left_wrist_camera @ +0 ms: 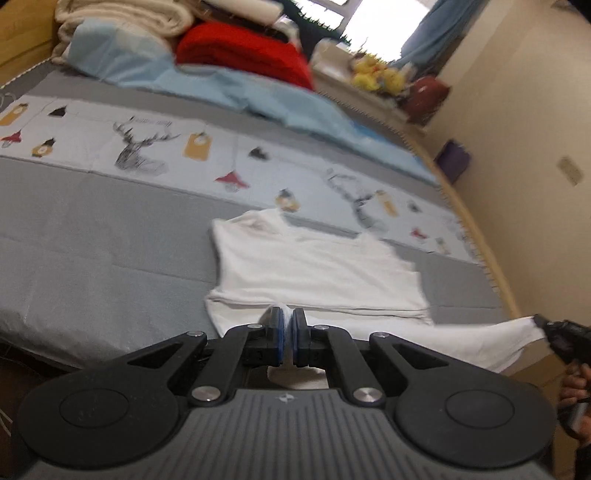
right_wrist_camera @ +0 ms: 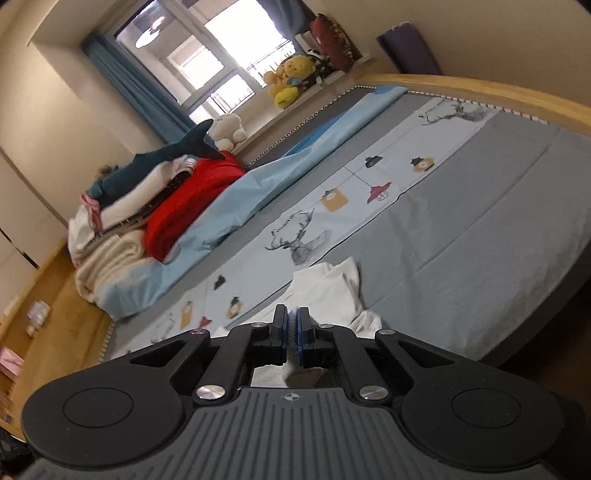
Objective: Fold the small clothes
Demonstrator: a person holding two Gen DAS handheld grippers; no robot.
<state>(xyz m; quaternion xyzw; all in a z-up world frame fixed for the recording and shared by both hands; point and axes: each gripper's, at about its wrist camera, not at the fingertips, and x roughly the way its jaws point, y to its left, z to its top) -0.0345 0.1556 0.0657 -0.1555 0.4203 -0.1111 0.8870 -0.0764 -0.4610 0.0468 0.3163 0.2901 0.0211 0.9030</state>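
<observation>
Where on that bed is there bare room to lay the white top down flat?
The plain grey cover is bare: a wide patch beside the white top, between the printed strip and the near bed edge. In the right wrist view, more grey lies free toward the wooden frame. It is crowded at the far end: red blanket, cream blankets, blue sheet.

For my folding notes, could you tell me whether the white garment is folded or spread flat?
Partly folded: the white garment lies doubled in layers on the bed, its near edge lifted.
</observation>
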